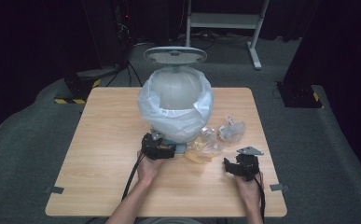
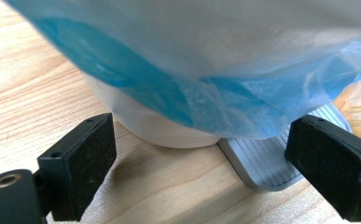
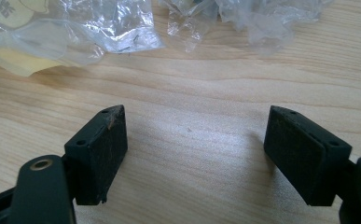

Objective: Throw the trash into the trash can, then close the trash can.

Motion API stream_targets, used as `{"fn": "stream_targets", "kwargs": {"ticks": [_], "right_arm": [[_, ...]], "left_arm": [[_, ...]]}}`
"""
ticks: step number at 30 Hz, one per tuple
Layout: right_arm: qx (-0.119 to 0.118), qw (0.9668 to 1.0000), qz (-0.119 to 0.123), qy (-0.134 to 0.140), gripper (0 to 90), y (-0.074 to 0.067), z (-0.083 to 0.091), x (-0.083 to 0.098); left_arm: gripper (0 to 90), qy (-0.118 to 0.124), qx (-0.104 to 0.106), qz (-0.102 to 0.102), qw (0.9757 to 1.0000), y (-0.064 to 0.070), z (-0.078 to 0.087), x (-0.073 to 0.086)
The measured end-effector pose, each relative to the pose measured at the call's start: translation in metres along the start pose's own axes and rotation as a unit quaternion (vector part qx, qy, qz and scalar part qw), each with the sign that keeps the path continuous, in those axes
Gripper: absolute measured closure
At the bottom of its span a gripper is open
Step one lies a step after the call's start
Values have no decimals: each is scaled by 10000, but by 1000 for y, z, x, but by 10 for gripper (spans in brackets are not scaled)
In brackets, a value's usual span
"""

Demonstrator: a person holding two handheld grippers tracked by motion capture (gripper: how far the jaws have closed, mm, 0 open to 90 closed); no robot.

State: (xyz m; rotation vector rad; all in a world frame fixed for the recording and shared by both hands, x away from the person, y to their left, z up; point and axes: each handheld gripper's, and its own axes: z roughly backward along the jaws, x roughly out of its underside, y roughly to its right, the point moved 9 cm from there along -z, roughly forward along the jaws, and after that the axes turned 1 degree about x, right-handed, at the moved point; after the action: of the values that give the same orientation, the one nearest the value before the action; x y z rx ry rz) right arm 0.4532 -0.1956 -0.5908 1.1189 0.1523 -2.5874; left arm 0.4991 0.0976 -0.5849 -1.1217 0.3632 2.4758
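Note:
A small white pedal bin point(image 1: 176, 105) lined with a pale blue plastic bag point(image 2: 215, 70) stands mid-table, its lid point(image 1: 175, 54) raised. My left gripper point(image 1: 162, 150) is open at the bin's base, jaws wide on either side of the white base point(image 2: 169, 133) and the grey foot pedal point(image 2: 267, 161). To the right, my right gripper point(image 1: 232, 166) is open low over bare wood. Ahead of it lie a yellowish plastic wrapper point(image 3: 33, 42) and crumpled clear plastic point(image 3: 257, 14). In the high view the wrapper point(image 1: 201, 147) and clear plastic point(image 1: 232, 129) sit right of the bin.
The wooden table point(image 1: 103, 154) has free room on its left half and along the front edge. Grey carpet surrounds it. A white desk frame point(image 1: 225, 21) and dark equipment stands are behind the table.

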Motion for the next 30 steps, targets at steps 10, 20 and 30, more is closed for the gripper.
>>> {"fn": "stream_targets", "kwargs": {"ticks": [10,20,30], "right_arm": [[-13,10000,19,-1,212,0,0,0],[-18,10000,20,-3,210,0,0,0],[-442,9990,-68,-80,263,-6,7,-6]], "left_arm": [[90,30,61,33,10000,0,-1,0],[91,59,32,34,10000,0,0,0],[91,36,66,60,10000,0,-1,0]]}}
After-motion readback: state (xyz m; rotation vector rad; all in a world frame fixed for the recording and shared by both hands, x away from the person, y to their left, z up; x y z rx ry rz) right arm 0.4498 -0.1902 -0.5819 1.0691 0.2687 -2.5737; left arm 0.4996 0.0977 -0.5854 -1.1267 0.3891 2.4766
